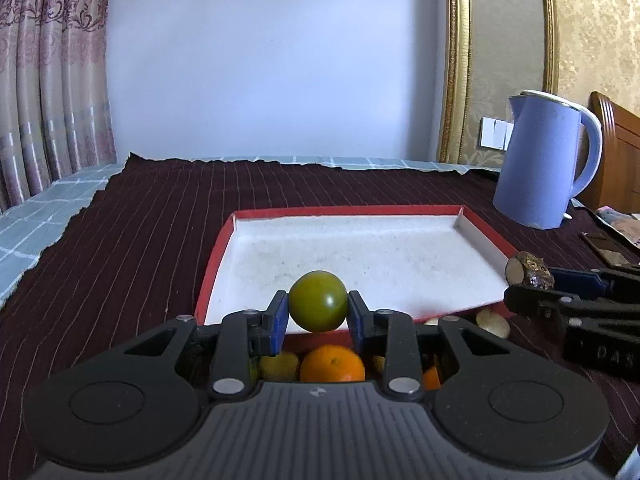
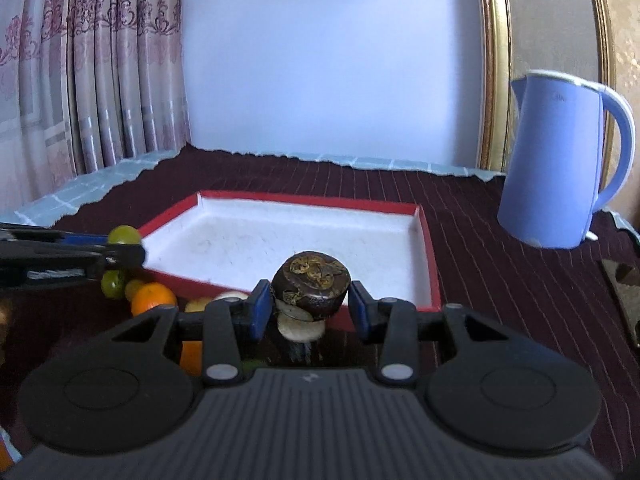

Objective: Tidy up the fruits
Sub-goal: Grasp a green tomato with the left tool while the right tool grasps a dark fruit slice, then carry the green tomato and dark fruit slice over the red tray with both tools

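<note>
Dark striped cloth (image 1: 140,220) under red-rimmed tray (image 1: 486,236), blue kettle (image 1: 540,164), loose fruits (image 2: 154,298).

Readable text is scarce. Right gripper (image 1: 520,286), seen right of the red tray (image 1: 486,236) in left wrist view, has raised letters on its black body, approx. "DAS", partly cut off. Blue kettle (image 2: 556,160), right of the tray, has a small mark near its top, too blurred to read.

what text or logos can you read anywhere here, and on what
"DAS": raised letters, only partly readable, on the right gripper body in the left wrist view.
Small mark near the top of the blue kettle: too blurred to read.
Small emblem on the left gripper housing: a symbol, no letters.
</note>
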Demonstrator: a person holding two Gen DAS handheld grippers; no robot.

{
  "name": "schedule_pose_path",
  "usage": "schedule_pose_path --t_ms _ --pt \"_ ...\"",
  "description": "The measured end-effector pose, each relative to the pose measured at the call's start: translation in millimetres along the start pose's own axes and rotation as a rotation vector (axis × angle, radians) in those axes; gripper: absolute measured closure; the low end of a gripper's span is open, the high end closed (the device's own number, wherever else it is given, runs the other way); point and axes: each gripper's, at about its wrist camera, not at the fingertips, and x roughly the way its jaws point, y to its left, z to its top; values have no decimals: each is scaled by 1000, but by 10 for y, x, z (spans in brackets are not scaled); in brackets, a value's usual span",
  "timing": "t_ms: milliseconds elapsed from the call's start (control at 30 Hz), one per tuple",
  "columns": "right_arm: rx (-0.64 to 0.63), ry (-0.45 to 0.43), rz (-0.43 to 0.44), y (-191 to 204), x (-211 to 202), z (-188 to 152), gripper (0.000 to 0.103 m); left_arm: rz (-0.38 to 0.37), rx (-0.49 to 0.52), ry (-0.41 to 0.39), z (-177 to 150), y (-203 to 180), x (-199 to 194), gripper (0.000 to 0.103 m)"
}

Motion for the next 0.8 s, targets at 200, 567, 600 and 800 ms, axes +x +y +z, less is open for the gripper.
schedule_pose_path --t_ms 200,567,600,800 --pt "-16 -12 -6 89 38 78 64 15 31 -1 72 -93 106 72" --pt "-5 -31 -6 79 33 103 64 19 34 29 116 -159 327 72" --pt "-1 -34 -6 73 40 108 64 16 33 27 112 -168 339 72" --pt "32 -29 -19 15 79 80 64 8 34 39 94 -201 380 72"
